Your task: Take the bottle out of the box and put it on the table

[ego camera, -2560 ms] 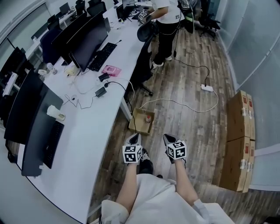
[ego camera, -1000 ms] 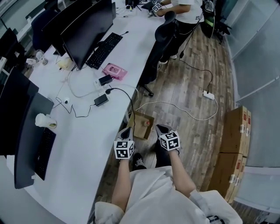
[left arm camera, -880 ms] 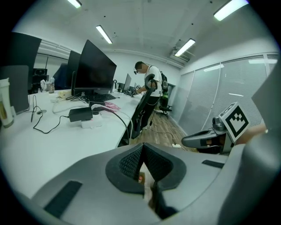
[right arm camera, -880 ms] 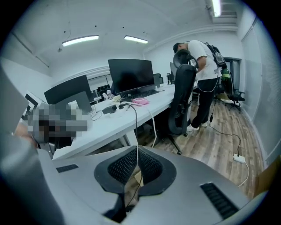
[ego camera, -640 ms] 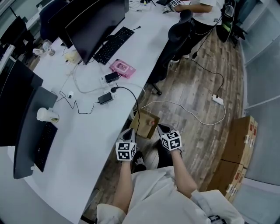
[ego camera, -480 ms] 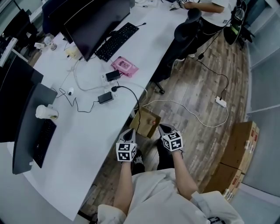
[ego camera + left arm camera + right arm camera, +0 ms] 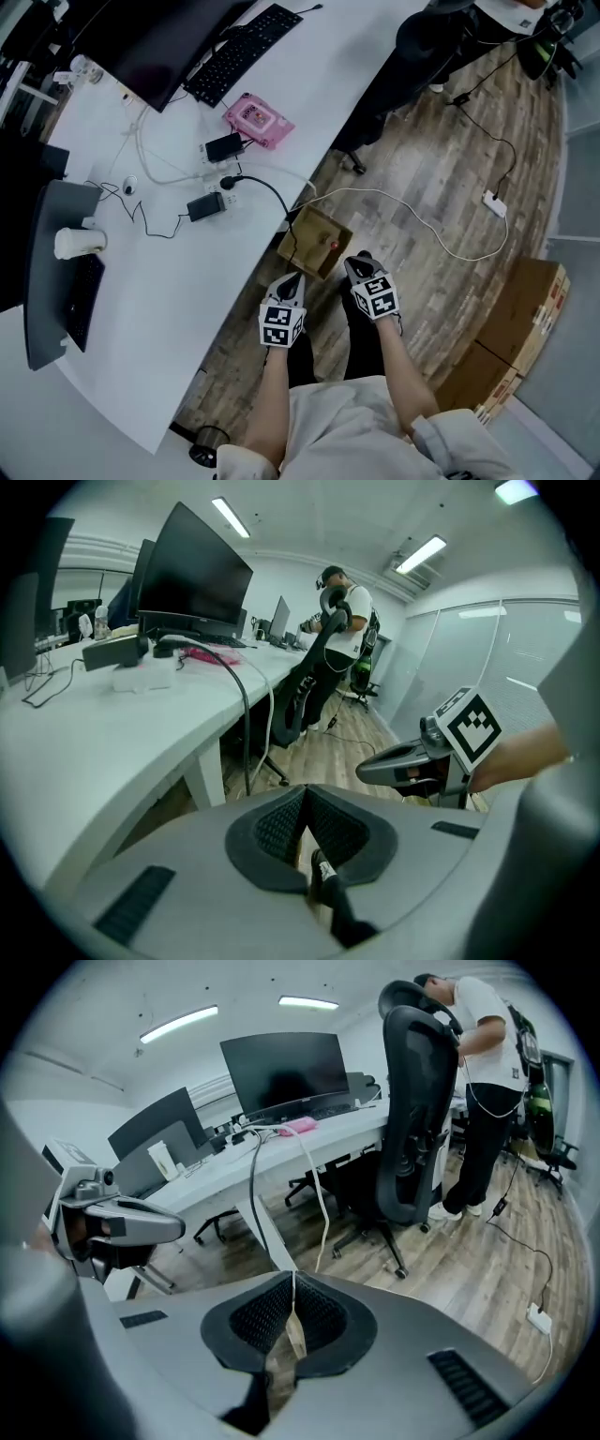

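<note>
A small open cardboard box (image 7: 314, 240) stands on the wooden floor against the white table's (image 7: 178, 281) edge. In it stands a small bottle with a red cap (image 7: 335, 246). In the head view both grippers hover just short of the box, apart from it. My left gripper (image 7: 292, 284) is at its near left corner, with the pads together and nothing between them. My right gripper (image 7: 357, 264) is shut and empty too, just right of the bottle. Each gripper view shows the other gripper: the right gripper (image 7: 377, 765) from the left, the left gripper (image 7: 161, 1228) from the right.
A black cable (image 7: 277, 202) runs from the table into the box. A pink pack (image 7: 257, 119), adapters, a keyboard (image 7: 242, 52) and monitors lie on the table. An office chair (image 7: 417, 1091) and a standing person (image 7: 487, 1082) are beyond. Stacked cartons (image 7: 511, 328) stand at the right.
Both grippers have sunk and come closer to the box, still shut. The head camera has tilted down, so the box now sits nearer the picture's middle.
</note>
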A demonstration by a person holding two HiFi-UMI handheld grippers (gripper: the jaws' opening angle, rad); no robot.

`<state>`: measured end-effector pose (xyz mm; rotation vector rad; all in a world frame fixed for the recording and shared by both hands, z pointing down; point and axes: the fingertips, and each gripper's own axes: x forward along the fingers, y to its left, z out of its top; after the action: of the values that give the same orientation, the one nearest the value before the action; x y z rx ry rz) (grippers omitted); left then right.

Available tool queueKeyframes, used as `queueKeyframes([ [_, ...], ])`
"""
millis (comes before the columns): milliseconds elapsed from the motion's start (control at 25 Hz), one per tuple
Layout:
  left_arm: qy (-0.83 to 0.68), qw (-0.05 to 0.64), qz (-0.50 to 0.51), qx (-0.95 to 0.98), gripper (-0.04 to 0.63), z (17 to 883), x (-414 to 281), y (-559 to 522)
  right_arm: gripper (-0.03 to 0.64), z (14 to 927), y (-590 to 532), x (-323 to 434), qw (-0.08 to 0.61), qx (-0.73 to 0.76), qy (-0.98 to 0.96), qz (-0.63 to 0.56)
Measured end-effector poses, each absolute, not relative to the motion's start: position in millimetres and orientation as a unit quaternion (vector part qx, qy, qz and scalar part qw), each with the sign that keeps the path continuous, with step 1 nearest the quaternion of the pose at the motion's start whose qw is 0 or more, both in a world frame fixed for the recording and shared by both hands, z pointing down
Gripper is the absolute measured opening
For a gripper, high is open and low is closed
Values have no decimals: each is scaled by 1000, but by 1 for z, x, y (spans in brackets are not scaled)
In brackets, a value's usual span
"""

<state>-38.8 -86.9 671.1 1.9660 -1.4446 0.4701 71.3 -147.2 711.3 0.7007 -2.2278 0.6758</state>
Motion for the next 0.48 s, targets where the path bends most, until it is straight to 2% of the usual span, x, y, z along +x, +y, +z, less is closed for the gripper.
queueKeyframes([
  [480, -549, 353, 221, 725, 15, 769, -10, -100, 42, 832, -158, 102, 387, 243, -838, 299],
])
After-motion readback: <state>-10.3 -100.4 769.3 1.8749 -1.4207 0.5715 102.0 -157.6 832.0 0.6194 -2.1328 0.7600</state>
